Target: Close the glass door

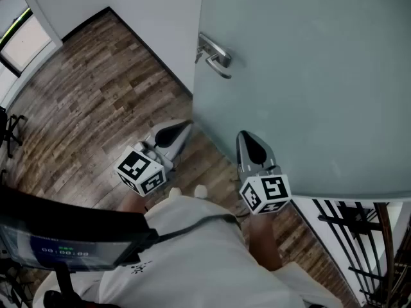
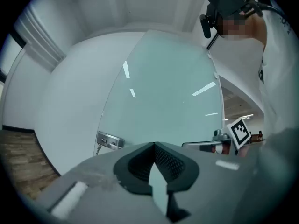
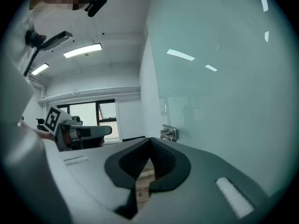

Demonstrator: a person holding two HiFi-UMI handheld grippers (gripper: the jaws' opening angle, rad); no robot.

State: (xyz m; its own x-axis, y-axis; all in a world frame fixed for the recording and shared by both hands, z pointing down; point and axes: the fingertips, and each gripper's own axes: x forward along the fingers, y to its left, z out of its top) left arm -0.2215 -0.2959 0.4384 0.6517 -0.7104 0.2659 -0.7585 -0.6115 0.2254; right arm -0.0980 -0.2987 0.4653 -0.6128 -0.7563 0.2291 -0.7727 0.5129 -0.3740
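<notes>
Head view: glass door fills the upper right of the frame, a frosted, pale blue-green pane. Its free edge runs down the middle, w/ the metal handle sitting right at that edge. I can't tell whether it's latched.

Left tool sits low over the wood floor, left of the door's edge, tip aimed toward the bottom corner of the pane and near it. In its own view the left tool has its jaws together, tips meeting, nothing between them. The door is straight ahead there, w/ the handle low on the left.

Right tool is in front of the pane's lower part, pointing up-frame. Whether it touches the glass I can't tell. In its own view the right tool is also closed, pads meeting at the tip, nothing gripped. The pane runs along the right side and the handle is just beyond the tip.

Each tool's marker cube is on the end nearest my operator. White wall is behind the door at upper left. Dark railing is at lower right, below the pane. Operator's white shirt fills the bottom centre.
</notes>
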